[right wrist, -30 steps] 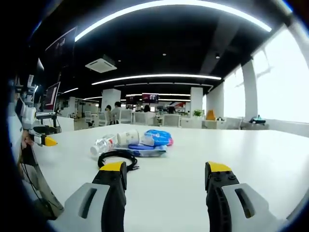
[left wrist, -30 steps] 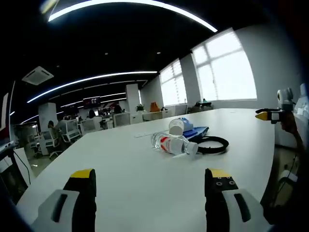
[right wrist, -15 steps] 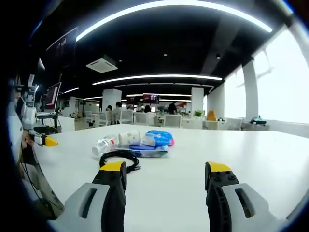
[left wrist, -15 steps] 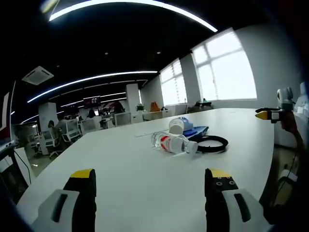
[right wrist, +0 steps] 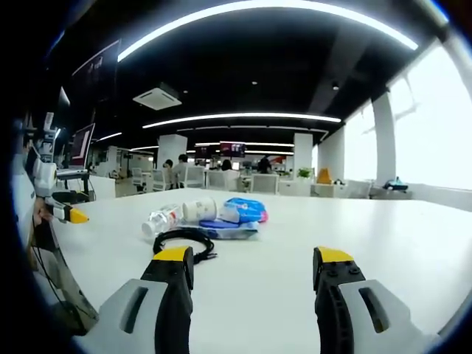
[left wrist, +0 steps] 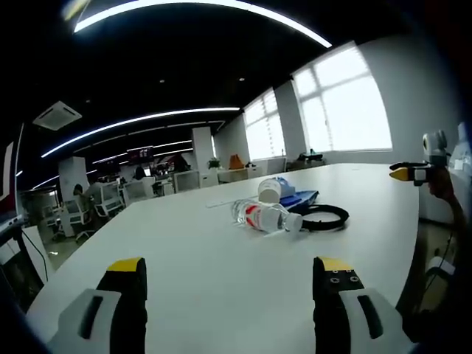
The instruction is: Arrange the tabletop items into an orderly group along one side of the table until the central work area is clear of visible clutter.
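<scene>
Now, with my left gripper [left wrist: 228, 274] and right gripper [right wrist: 251, 264] both spread wide and empty, I'd reach first for the lying water bottle [left wrist: 264, 219], probably light, pinching its middle.

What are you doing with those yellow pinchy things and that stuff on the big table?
A person holds a pair of tongs in each hand, getting ready to tidy up. Both the left tongs and the right tongs are open and hold nothing. On the white table lies a little pile: a plastic bottle on its side, a paper cup, a blue packet and a black cable. Nothing has been grabbed yet.
</scene>
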Tool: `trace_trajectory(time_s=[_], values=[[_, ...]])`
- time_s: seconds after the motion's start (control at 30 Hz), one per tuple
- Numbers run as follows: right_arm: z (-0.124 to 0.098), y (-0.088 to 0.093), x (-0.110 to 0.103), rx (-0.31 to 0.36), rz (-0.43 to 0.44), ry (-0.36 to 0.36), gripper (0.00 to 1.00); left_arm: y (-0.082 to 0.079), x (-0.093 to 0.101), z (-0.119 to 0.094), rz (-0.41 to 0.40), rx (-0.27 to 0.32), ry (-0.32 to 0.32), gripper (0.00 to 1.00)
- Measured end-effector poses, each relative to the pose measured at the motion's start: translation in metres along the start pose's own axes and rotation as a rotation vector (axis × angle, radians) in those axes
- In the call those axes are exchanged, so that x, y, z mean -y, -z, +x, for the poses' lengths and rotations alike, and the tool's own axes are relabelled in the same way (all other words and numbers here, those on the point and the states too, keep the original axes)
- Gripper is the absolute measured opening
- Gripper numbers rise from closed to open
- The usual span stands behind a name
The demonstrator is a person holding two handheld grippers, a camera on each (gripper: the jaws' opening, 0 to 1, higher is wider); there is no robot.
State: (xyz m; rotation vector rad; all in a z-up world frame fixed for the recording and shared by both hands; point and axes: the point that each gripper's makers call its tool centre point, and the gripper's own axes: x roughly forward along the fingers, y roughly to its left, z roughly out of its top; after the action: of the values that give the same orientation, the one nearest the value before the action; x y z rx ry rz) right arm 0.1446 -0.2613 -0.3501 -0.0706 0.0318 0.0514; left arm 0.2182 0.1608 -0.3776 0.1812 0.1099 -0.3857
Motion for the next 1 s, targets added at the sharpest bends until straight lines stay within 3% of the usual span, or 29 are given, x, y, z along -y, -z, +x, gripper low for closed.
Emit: trace_trajectory(time_s=[0.57, 0.8, 1.0], values=[[-0.002, 0.006, 0.001, -0.007, 0.005, -0.007, 0.63, -0.008, -0.002, 0.006, 0.157, -0.018, -0.005, 0.92], [-0.006, 0.008, 0.005, -0.007, 0.013, 0.000, 0.63, -0.020, 0.008, 0.010, 0.188, 0.011, 0.028, 0.92], [-0.008, 0.009, 0.006, -0.006, 0.018, -0.001, 0.63, -0.020, 0.016, 0.014, 0.242, -0.001, 0.049, 0.92]])
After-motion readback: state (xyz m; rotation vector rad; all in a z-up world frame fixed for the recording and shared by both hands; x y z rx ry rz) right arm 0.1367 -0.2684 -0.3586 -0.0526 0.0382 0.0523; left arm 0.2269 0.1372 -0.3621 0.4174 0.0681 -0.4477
